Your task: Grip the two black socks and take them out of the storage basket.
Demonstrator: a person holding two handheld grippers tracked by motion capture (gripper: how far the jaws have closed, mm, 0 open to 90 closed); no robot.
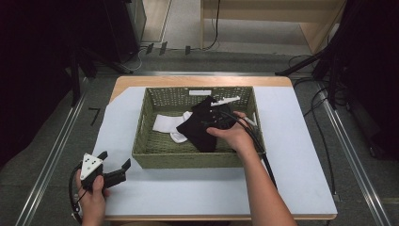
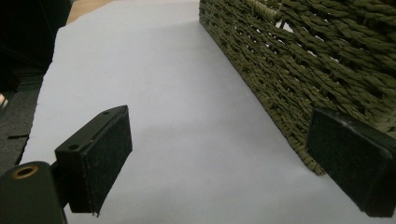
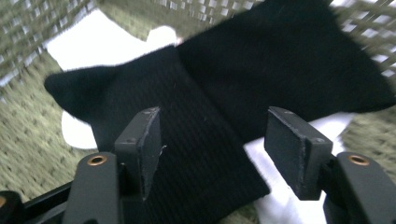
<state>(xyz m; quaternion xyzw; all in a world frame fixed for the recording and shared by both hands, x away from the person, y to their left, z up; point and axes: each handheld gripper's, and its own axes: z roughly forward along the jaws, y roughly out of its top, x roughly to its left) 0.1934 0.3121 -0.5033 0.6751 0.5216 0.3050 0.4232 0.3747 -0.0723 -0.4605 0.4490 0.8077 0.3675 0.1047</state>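
Inside the basket (image 1: 155, 157), right tool (image 3: 212, 149) straddles the black sock (image 3: 261, 79), jaws spread; left tool (image 2: 219, 161) gapes at seven o'clock.

A lab: floor rails (image 1: 56, 146), loose cables (image 1: 324, 141) (dark stands (image 1: 329, 56) behind the table).

Your basket (image 1: 155, 153) is woven from coarse, olive-green twisted fibre, rough and matt, with open gaps in the weave. In it, the black sock (image 3: 205, 140) is a finely ribbed knit cloth, soft and dull; the white sock (image 1: 164, 125) beneath looks like smooth, plain knit. The table cover (image 2: 177, 116) is a pale, smooth, matt sheet, over a light wooden tabletop edge (image 1: 197, 80). Your left gripper (image 2: 229, 158) carries matt black pads (image 2: 105, 158) with a fine, grainy face and a brass-coloured rivet.
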